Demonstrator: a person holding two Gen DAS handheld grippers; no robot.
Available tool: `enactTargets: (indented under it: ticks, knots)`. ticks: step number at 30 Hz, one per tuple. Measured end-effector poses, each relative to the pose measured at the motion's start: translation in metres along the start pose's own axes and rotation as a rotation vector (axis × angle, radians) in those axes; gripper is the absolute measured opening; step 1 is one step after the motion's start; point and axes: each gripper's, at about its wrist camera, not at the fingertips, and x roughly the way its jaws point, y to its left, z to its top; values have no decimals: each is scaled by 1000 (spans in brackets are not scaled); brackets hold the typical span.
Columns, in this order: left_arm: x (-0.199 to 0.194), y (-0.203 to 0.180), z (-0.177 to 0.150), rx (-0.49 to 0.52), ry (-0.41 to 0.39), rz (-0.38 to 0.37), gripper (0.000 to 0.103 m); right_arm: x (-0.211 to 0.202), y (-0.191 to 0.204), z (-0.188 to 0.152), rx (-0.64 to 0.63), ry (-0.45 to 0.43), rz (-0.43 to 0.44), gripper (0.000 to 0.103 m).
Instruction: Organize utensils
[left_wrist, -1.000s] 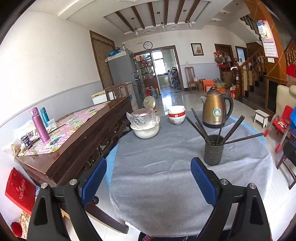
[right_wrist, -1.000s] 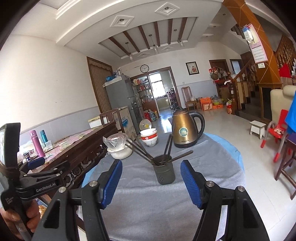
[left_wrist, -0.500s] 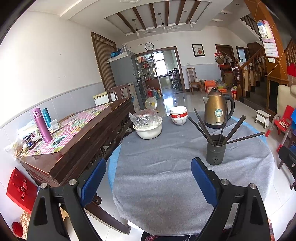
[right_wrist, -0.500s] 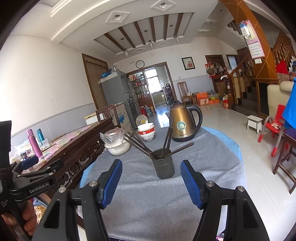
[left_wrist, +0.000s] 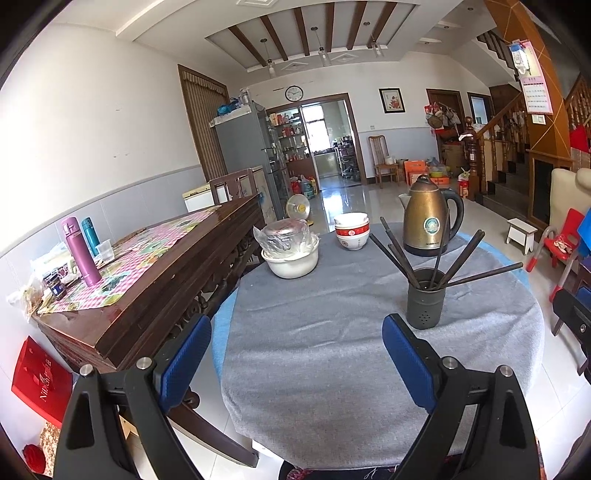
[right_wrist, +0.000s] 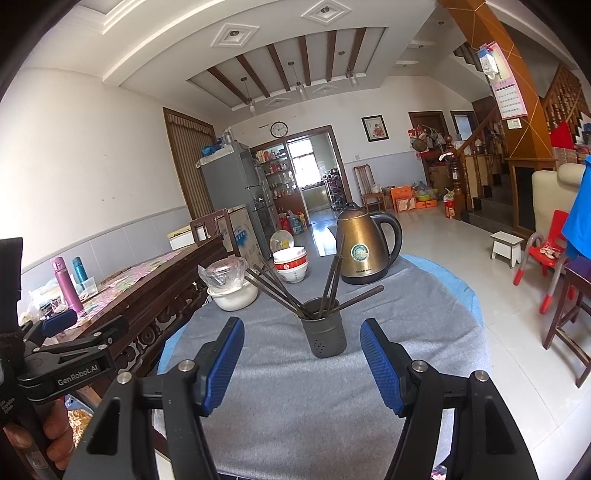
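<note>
Your left claw (left_wrist: 297, 354) gapes wide with nothing between its blue pads, low in the frame over the grey-covered desk (left_wrist: 332, 362). Your right claw (right_wrist: 302, 360) is spread just as wide and empty. The dark holder (right_wrist: 324, 328) stands centre frame just beyond it, chopsticks (right_wrist: 275, 286) fanned out inside. Behind sit the brass kettle (right_wrist: 364, 247), stacked bowls (right_wrist: 291, 264) and a wrapped white bowl (right_wrist: 231, 290).
</note>
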Motion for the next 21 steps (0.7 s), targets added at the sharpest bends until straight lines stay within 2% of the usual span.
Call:
enactTargets:
  ticks: [21]
  knots:
    - [-2, -1, 0, -2, 0, 1, 94, -3, -1, 1, 0, 1, 1, 70]
